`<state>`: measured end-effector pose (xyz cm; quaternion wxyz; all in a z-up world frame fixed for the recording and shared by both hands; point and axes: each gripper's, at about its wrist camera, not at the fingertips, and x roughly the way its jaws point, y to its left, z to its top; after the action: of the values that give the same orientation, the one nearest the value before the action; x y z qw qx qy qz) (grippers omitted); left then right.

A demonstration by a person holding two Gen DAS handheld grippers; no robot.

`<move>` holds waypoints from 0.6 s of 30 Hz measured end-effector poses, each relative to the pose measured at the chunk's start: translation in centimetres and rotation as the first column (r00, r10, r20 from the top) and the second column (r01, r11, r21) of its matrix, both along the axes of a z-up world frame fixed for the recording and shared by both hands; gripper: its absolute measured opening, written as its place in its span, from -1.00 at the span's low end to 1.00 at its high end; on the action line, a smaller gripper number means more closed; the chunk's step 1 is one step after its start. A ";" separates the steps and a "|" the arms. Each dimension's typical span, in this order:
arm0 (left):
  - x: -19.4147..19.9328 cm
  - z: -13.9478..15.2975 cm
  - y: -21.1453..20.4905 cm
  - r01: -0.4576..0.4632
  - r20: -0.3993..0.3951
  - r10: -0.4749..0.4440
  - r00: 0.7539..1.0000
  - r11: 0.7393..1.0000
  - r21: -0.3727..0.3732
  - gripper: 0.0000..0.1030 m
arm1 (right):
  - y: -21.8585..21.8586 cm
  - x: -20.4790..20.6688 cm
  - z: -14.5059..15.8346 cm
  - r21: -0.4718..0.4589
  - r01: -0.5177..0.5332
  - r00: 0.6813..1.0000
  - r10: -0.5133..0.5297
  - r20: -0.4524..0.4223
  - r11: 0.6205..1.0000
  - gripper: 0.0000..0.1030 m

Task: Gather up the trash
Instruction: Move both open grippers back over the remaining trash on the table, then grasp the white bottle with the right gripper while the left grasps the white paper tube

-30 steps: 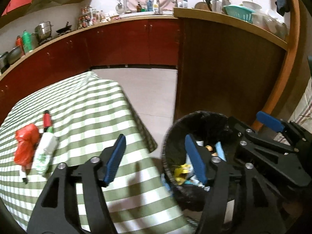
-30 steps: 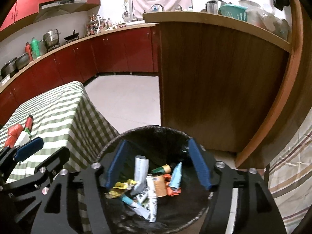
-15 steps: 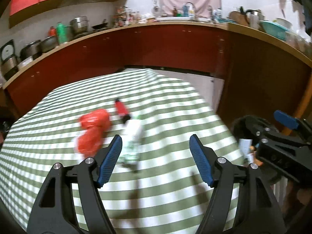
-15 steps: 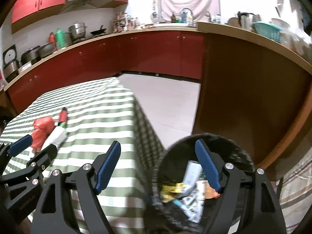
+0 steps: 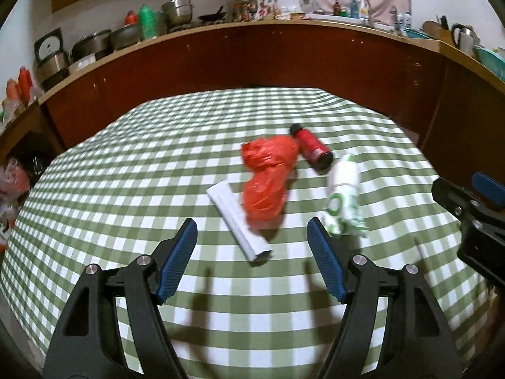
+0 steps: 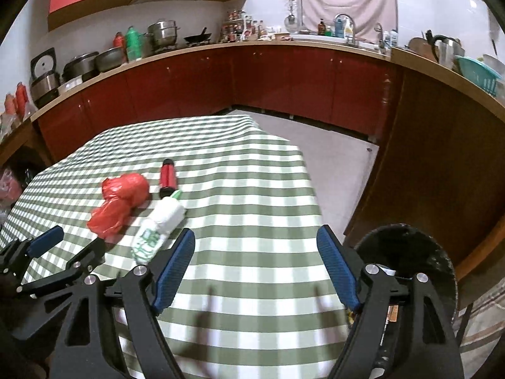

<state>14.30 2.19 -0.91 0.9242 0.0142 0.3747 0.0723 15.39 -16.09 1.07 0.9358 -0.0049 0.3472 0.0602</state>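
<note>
Over the green-checked tablecloth [image 5: 126, 164] the left gripper [image 5: 252, 262] is held with its jaws spread wide and nothing gripped. Just ahead of it, a white tube [image 5: 238, 222] is seen lying flat, partly covered by a crumpled red bag [image 5: 268, 180]; a red bottle [image 5: 311, 148] and a white-and-green packet [image 5: 342, 195] are laid alongside. Farther right, the right gripper [image 6: 255, 268] is likewise opened wide and empty, with the black bin [image 6: 410, 252] beside the table.
</note>
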 end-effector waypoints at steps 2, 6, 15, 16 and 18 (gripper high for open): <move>0.2 -0.3 0.4 -0.006 -0.009 0.006 1.000 1.000 0.002 0.38 | 0.7 0.1 -0.1 -0.004 -0.009 1.000 0.008 -0.006 1.000 0.49; 1.2 -1.4 1.3 -0.010 -0.054 0.009 0.999 1.000 -0.020 0.43 | 1.7 0.3 -0.2 -0.016 -0.020 1.000 0.019 -0.016 1.000 0.49; 1.4 -2.7 5.1 -0.037 -0.114 0.025 0.993 0.993 -0.109 0.43 | 3.5 0.9 -0.3 -0.027 -0.039 0.999 0.038 -0.033 0.999 0.49; 1.4 -2.8 5.5 -0.037 -0.116 0.024 0.993 0.993 -0.111 0.42 | 3.7 1.0 -0.4 -0.029 -0.042 0.999 0.041 -0.034 0.999 0.49; 1.1 -2.7 6.1 -0.040 -0.114 0.027 0.993 0.993 -0.114 0.39 | 4.2 1.1 -0.5 -0.032 -0.047 0.998 0.046 -0.039 0.998 0.49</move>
<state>15.44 8.28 -3.57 0.8996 -0.0419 0.4298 0.0650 16.51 -11.89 0.56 0.9271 -0.0271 0.3660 0.0762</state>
